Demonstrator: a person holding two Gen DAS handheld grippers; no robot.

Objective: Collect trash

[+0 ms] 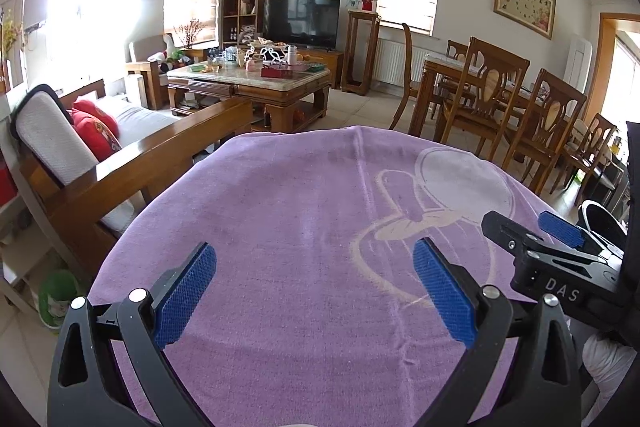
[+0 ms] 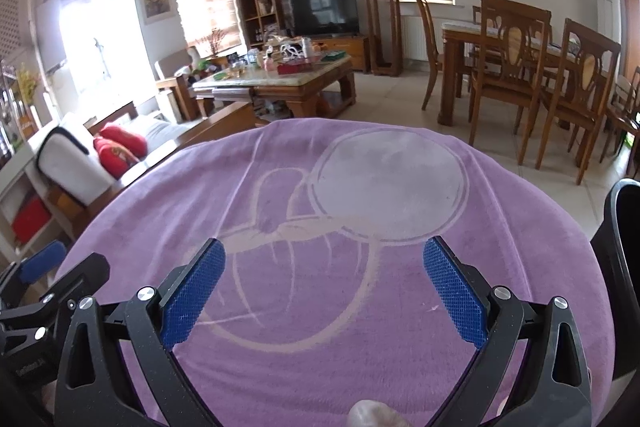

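1. Left gripper [image 1: 316, 291]: jaws spread wide; blue textured pads face each other with nothing between them; it hangs over a purple cloth [image 1: 304, 227] and I cannot tell whether it touches the fabric.
2. Right gripper [image 2: 324, 287]: jaws likewise spread wide and holding nothing; it sits above the same cloth, over a pale printed outline of circles; in the left wrist view this gripper appears at the right edge, just beside the left one.
3. Purple cloth: covers a rounded surface in the foreground of both views; bare apart from its pale print; no item lies on the visible part.
4. Trash: no distinct piece can be identified near either gripper; a pale rounded shape [image 2: 366, 415] at the bottom edge of the right wrist view is too cropped to identify.
5. Dark bin-like container [image 2: 620, 267]: stands at the right margin of the right wrist view, beside the cloth-covered surface; contents not visible.
6. Coffee table [image 1: 248, 87]: wooden, pale top, well beyond the cloth; crowded with small items too small to tell apart.
7. Sofa [image 1: 120, 155]: wooden frame to the left; red cushions [image 1: 96, 131] rest on its seat.
8. Dining table [image 2: 460, 39] with wooden chairs: to the right, well apart from both grippers; a television [image 1: 302, 23] stands against the far wall.
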